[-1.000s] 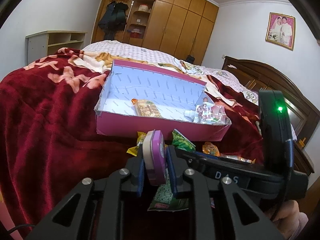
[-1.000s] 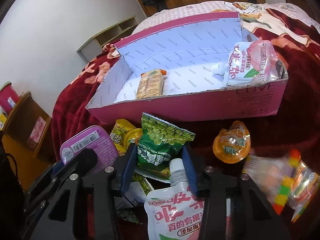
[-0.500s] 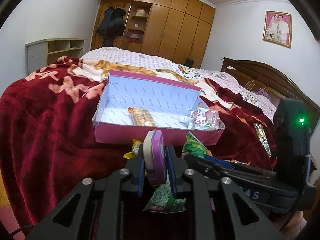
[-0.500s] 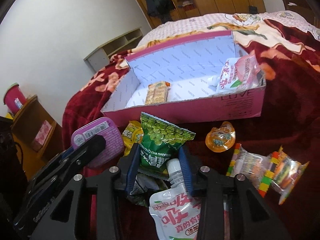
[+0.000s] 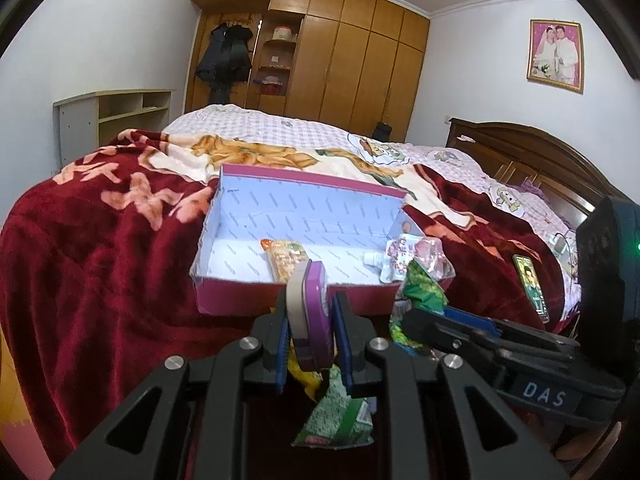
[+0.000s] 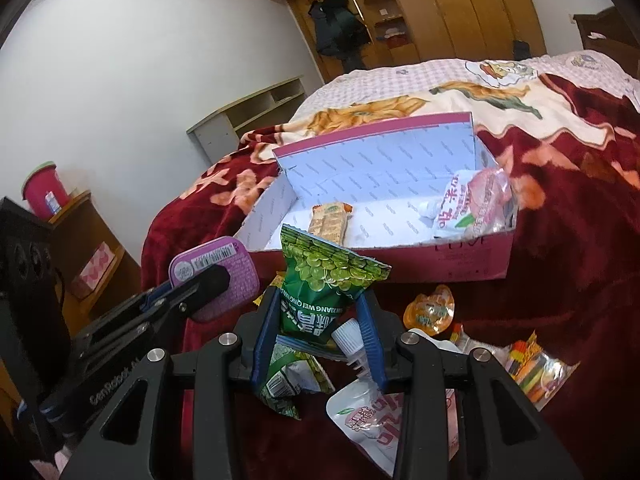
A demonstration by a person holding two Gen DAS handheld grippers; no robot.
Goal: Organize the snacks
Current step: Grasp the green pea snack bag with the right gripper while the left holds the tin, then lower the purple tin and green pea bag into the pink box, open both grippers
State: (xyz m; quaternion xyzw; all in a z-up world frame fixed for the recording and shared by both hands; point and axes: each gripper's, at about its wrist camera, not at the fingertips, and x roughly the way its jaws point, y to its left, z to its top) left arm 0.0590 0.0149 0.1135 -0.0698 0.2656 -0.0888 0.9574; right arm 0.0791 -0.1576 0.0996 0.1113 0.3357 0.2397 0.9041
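Both grippers have lifted since a second ago, each carrying a snack up off the red blanket (image 5: 100,264) on the bed. Left gripper (image 5: 310,344): jaws shut tight on a purple tin (image 5: 316,312), held on edge so its flat faces meet the pads. Right gripper (image 6: 318,332): jaws have just narrowed and now pinch the lower half of a green pea packet (image 6: 324,276), its top standing free. Ahead, the pink box (image 6: 460,268) sits open, holding a cracker bar (image 6: 328,222) and a drink pouch (image 6: 468,206). A jelly cup (image 6: 430,310) and candy packets (image 6: 532,368) lie loose near the box, seemingly awaiting their turn.
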